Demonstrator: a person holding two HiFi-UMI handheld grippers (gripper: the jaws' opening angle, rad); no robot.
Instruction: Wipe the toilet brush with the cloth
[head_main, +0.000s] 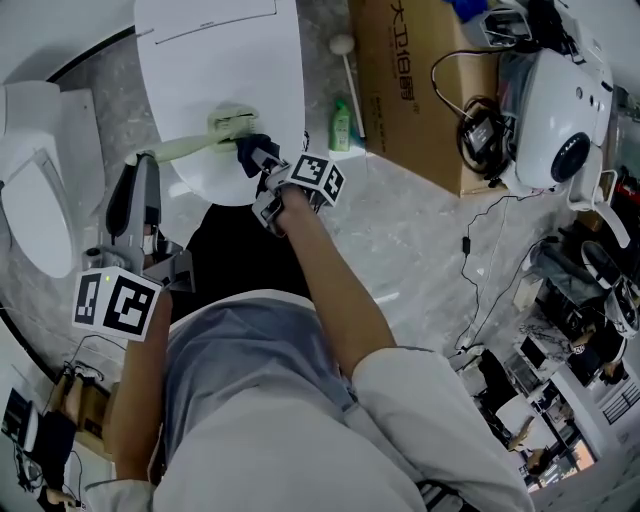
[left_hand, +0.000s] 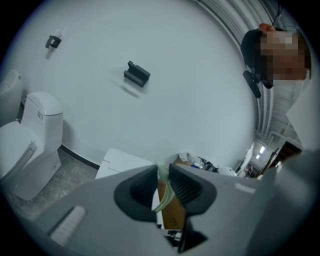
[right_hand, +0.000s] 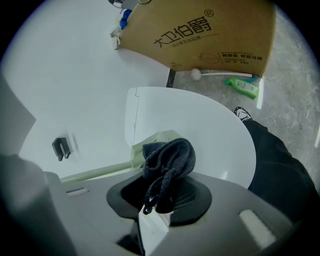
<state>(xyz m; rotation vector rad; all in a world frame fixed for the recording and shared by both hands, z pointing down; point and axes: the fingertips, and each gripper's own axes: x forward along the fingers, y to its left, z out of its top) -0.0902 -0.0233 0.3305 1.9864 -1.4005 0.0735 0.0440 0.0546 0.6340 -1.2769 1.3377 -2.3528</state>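
A pale green toilet brush (head_main: 195, 143) lies level over a closed white toilet lid (head_main: 200, 60), its head (head_main: 232, 122) to the right. My left gripper (head_main: 140, 160) is shut on the brush handle (left_hand: 164, 192), a green strip between the pads. My right gripper (head_main: 255, 152) is shut on a dark blue cloth (right_hand: 168, 159), which is pressed against the brush head (right_hand: 156, 142). The handle (right_hand: 95, 173) runs off to the left in the right gripper view.
A second toilet (head_main: 40, 190) stands at the left. A brown cardboard box (head_main: 410, 80), a green bottle (head_main: 342, 124) and a white-handled tool (head_main: 349, 75) lie beyond the lid. Cables and white equipment (head_main: 560, 100) crowd the right side.
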